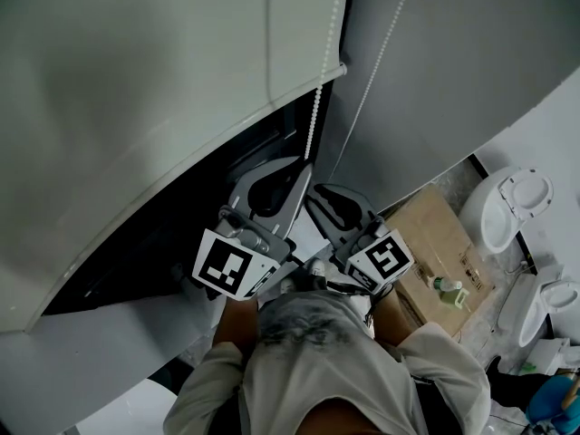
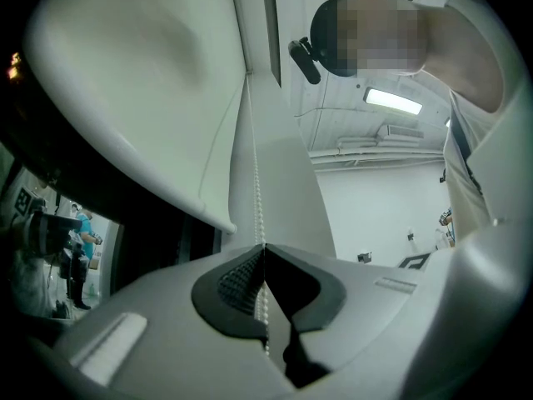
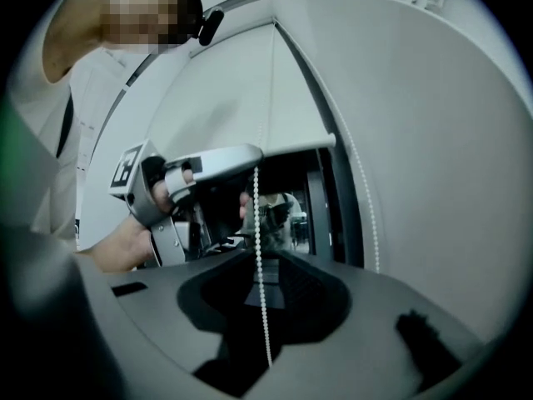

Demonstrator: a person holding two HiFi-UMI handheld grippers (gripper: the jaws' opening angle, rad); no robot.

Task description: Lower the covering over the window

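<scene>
A white roller blind [image 1: 136,89] hangs partly down over a dark window [image 1: 172,243], and its bottom rail [image 3: 291,145] shows in the right gripper view. A white bead chain [image 1: 314,120] drops beside the blind's edge. My left gripper [image 1: 302,164] is shut on this chain [image 2: 257,198], with the beads pinched where the jaw tips meet. Just below it, my right gripper [image 1: 319,195] is open. The chain [image 3: 260,248] runs loose between its parted jaws and touches neither pad. A second strand [image 3: 363,190] hangs to the right against the wall.
A grey wall [image 1: 453,62] stands right of the window. Below on the floor are a cardboard box [image 1: 435,229] with a green-capped bottle [image 1: 449,288] on it and white sanitary fixtures [image 1: 512,202]. The person's body fills the lower middle of the head view.
</scene>
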